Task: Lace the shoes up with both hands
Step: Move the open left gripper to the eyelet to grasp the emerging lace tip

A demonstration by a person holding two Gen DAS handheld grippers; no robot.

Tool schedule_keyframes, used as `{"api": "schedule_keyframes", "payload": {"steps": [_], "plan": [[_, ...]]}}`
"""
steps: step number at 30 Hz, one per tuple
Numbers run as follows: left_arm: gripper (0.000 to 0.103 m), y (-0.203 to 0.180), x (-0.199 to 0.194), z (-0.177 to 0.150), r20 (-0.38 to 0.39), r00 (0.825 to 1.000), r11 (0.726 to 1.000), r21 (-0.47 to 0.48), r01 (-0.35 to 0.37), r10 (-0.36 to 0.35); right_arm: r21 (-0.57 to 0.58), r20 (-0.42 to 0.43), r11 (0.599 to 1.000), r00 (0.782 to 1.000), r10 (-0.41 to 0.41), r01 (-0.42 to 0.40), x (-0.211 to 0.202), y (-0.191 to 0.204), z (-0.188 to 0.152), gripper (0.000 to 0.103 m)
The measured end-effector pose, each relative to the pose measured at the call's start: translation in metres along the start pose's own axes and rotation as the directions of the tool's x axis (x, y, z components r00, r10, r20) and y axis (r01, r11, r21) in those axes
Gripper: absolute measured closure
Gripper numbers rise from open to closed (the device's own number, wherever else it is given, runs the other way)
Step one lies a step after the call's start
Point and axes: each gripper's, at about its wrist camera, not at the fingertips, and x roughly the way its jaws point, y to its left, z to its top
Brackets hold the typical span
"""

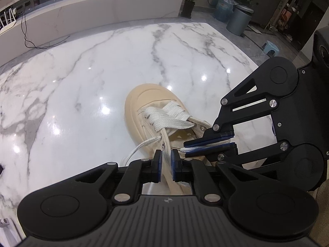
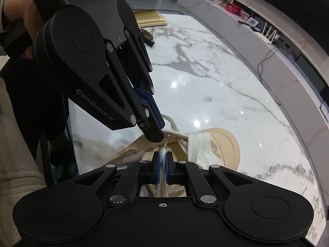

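Seen first from the left wrist camera, a cream canvas shoe [image 1: 156,121] sits on a glossy white marble surface [image 1: 86,65] veined in grey, near the edge closest to the person, its smooth rubber toe cap pointing toward the far edge. Flat, woven white laces [image 1: 168,117] cross over the tongue through small metal eyelets. The left gripper [image 1: 166,164] has its blue-padded jaws clenched on the shoe's upper side edge beside an eyelet, most likely to steady the canvas so the eyelet stays put. A loose, rounder stretch of lace trails from that side toward the near edge. From the right, the right gripper [image 1: 190,147] reaches in level with the shoe opening, grasping the lace tip [image 1: 186,149] between its pads, apparently to aim it at an eyelet.

Next, from the right wrist camera, the right gripper [image 2: 163,164] is clamped on the white lace [image 2: 163,160], whose braided texture shows between the blue pads, with its tip aimed at a metal eyelet [image 2: 168,135] just ahead. The left gripper [image 2: 156,133] comes down from the upper left, its black fingertip touching the canvas beside that eyelet. The shoe [image 2: 222,144] lies toe-away, its ribbed rubber cap matte and rounded.
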Motion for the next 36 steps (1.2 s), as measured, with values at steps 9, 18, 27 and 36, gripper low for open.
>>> {"api": "schedule_keyframes", "payload": {"steps": [9,18,27,36], "plan": [[0.094,-0.001,0.0,0.0,-0.004,1.0,1.0,0.009,-0.007,0.007,-0.007,0.014,1.0,1.0,-0.002,0.002,-0.004,0.002,0.002,0.1],[0.093,-0.003,0.001,0.0,-0.007,1.0,1.0,0.017,-0.009,0.009,-0.005,0.015,1.0,1.0,-0.002,0.002,-0.005,-0.001,0.003,0.1],[0.093,-0.003,0.001,0.0,-0.007,1.0,1.0,0.023,-0.011,0.011,0.004,0.008,1.0,1.0,0.0,0.0,0.003,-0.005,0.005,0.1],[0.093,-0.006,-0.001,-0.001,-0.006,1.0,0.999,0.037,-0.013,0.013,0.026,0.005,1.0,1.0,0.0,0.0,0.01,-0.007,0.009,0.1]]}}
